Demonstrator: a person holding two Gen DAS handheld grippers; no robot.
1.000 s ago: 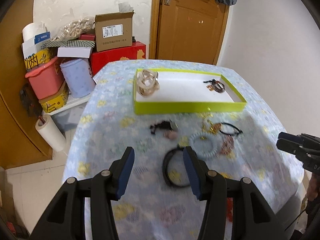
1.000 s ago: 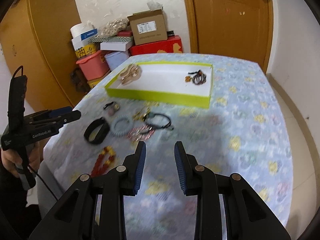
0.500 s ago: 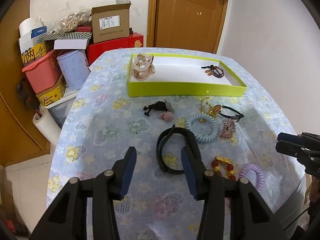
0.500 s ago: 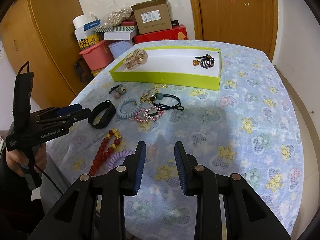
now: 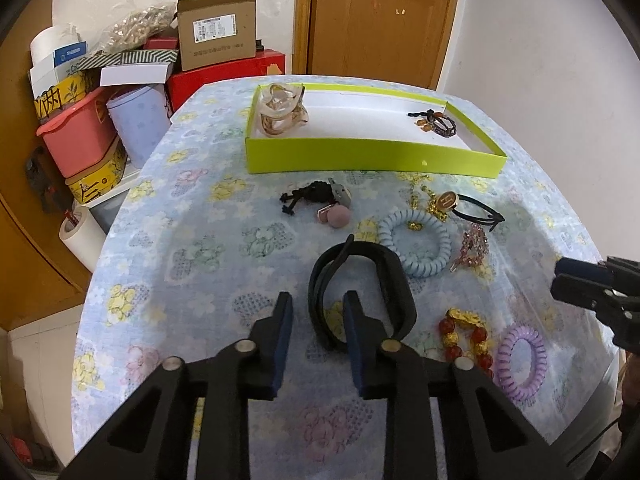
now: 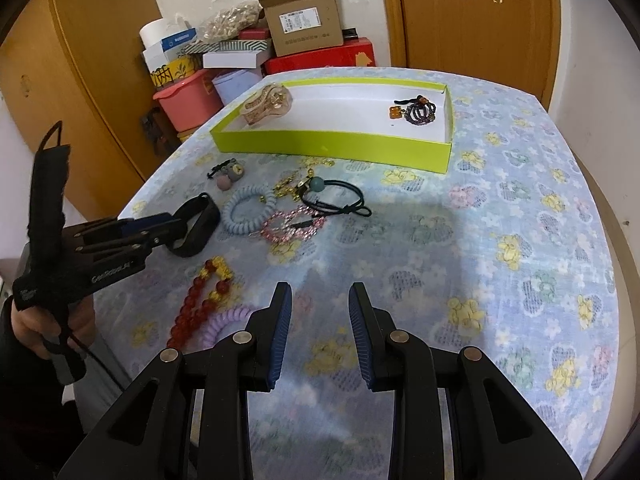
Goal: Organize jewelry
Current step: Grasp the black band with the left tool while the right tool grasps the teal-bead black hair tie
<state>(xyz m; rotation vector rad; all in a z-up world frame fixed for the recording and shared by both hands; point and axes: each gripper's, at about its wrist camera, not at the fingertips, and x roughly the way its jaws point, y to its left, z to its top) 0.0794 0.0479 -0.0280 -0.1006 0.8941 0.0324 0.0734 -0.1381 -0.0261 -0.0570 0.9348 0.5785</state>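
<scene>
A lime-green tray (image 5: 372, 156) (image 6: 332, 146) stands at the far side of the table, holding a beige hair claw (image 5: 280, 110) and a dark beaded bracelet (image 5: 436, 120). Loose jewelry lies in front: a black band (image 5: 360, 292) (image 6: 196, 220), a light blue coil tie (image 5: 420, 240), a pink clip (image 5: 474, 244), red and gold beads (image 5: 466, 336) and a purple coil tie (image 5: 520, 360). My left gripper (image 5: 318, 306) is open, its right finger over the black band's left edge. My right gripper (image 6: 320, 300) is open and empty above the cloth.
A black tie with a pink ball (image 5: 320, 204) and a black elastic with a gold charm (image 5: 460, 206) lie near the tray. Stacked boxes and tubs (image 5: 120, 92) stand left of the table. A wooden door (image 5: 380, 20) is behind.
Both grippers have moved back and lower toward the table's near side. My left gripper has closed in on the black band and its jaws have narrowed somewhat.
</scene>
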